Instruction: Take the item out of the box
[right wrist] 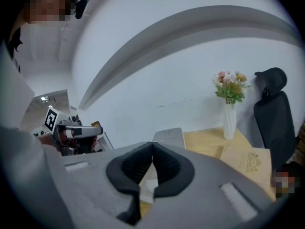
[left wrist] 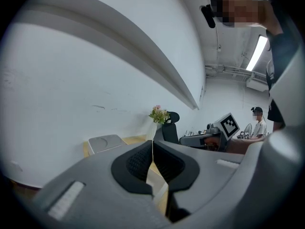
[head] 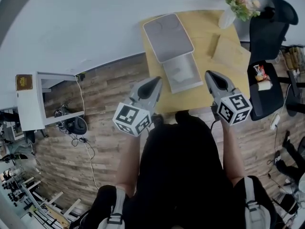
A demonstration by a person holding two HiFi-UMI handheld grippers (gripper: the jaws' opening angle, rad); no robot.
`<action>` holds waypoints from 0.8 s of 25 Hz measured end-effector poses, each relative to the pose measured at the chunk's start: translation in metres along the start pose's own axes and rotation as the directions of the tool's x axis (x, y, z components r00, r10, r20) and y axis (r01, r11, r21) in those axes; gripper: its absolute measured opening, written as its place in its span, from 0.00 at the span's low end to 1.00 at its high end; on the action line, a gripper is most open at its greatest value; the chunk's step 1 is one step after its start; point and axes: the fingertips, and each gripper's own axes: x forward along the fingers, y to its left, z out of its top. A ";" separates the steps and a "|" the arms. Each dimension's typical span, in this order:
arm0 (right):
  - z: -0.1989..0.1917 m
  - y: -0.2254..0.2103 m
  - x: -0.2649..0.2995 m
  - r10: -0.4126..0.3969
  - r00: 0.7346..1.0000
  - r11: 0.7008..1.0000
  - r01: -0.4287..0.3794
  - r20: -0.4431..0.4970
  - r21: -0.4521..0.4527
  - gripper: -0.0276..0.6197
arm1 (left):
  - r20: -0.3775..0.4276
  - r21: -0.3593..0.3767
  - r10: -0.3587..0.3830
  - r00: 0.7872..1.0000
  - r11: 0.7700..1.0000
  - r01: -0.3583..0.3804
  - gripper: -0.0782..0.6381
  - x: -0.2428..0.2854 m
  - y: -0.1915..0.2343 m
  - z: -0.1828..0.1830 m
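Note:
An open box sits on the wooden table: its grey lid is folded back toward the wall and the white tray faces me with a pale item in it, too small to make out. My left gripper hovers just left of the tray, jaws shut and empty. At the tray's right, my right gripper is also shut with nothing held. Both hang at the table's near edge. The lid shows beyond the left gripper, and the lid beyond the right gripper.
A flat tan box with a gold emblem lies on the table's right part, a white vase of flowers behind it. A black office chair and a dark stand with snacks are to the right. A person sits far off.

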 end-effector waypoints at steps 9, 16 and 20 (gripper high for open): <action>-0.014 -0.015 0.031 0.111 0.986 0.993 -0.116 -0.120 -0.029 0.05 | -0.003 -0.022 0.063 0.998 0.998 -0.063 0.13 0.026 0.002 -0.001; -0.029 -0.016 0.045 0.132 0.975 0.987 -0.146 -0.180 -0.064 0.05 | -0.017 -0.034 0.100 0.995 0.994 -0.100 0.13 0.028 0.007 -0.007; -0.037 -0.016 0.049 0.142 0.967 0.984 -0.160 -0.212 -0.072 0.08 | -0.028 -0.033 0.107 0.994 0.994 -0.108 0.13 0.028 0.007 -0.009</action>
